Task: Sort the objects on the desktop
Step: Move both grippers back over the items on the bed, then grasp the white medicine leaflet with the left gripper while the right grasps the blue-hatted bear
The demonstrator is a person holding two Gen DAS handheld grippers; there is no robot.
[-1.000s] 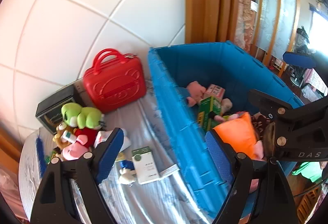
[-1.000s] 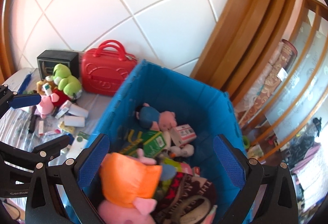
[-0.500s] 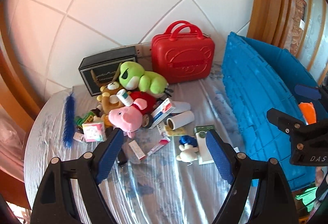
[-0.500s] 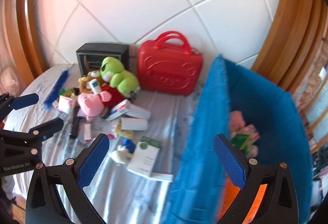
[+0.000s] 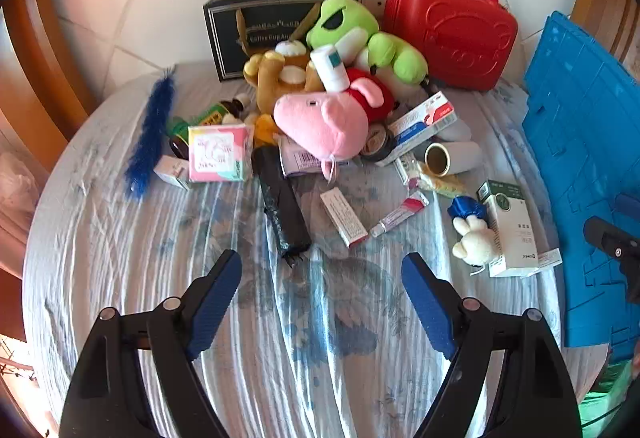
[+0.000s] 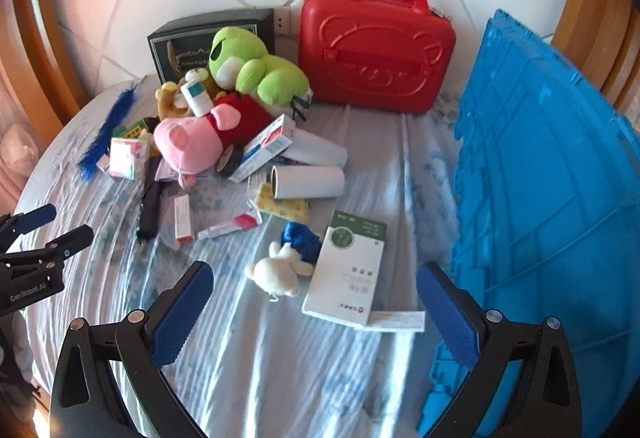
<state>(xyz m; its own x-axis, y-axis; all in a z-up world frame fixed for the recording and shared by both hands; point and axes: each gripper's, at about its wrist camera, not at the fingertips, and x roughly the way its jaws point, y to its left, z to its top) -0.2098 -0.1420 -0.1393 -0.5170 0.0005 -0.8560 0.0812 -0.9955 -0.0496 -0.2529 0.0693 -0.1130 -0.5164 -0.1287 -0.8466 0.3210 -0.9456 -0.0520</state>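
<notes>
Both grippers, left gripper (image 5: 322, 278) and right gripper (image 6: 314, 288), gape empty over jumbled plush toys (image 5: 320, 117).

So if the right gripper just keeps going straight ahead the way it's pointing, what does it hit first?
Probably the white and green box lying flat on the cloth, with the small white plush toy just left of it. The right gripper is open; depth is hard to judge.

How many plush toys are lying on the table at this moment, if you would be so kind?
4: the green frog against the black box, the brown bear beside it, the pink pig in front, and the small white bunny beside the white-and-green box. The heap may hide more.
</notes>
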